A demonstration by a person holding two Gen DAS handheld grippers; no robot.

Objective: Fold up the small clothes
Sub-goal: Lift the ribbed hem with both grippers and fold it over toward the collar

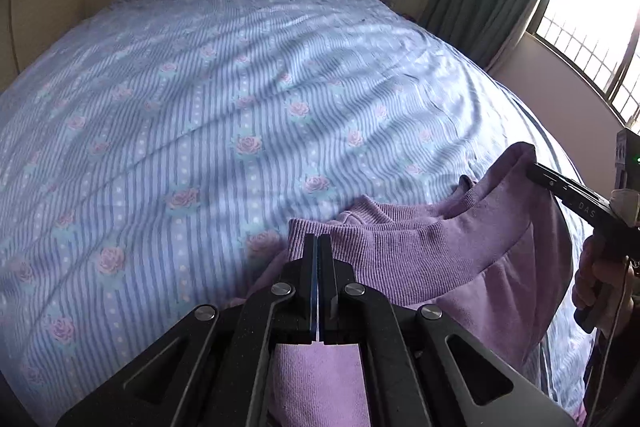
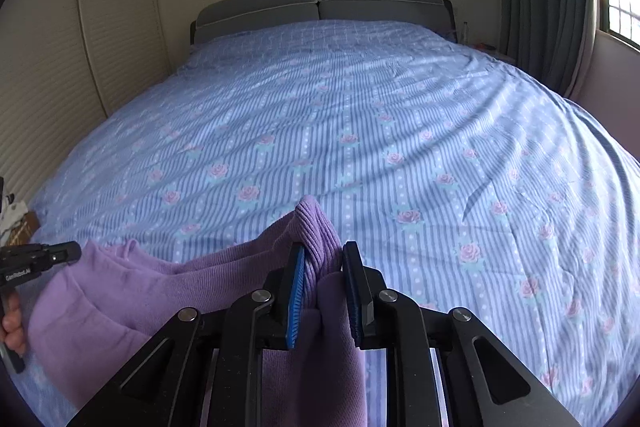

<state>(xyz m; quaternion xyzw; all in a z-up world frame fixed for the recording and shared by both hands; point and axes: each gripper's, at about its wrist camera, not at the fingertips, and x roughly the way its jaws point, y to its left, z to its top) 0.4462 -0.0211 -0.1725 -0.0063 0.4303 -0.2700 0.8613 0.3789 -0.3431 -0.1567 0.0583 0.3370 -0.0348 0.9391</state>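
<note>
The left hand-held gripper is pinching the ribbed hem of a small lilac knitted garment, jaws nearly together. The right hand-held gripper is clamping another bunch of that ribbing, so the cloth is hanging between them above the blue striped, rose-patterned bedspread. No fold is showing yet; laying out and folding probably all lie ahead.

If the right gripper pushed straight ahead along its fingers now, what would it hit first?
Likely the striped bedspread past the purple garment clamped in the right gripper; nothing else lies ahead before the headboard, though depth is unclear.
</note>
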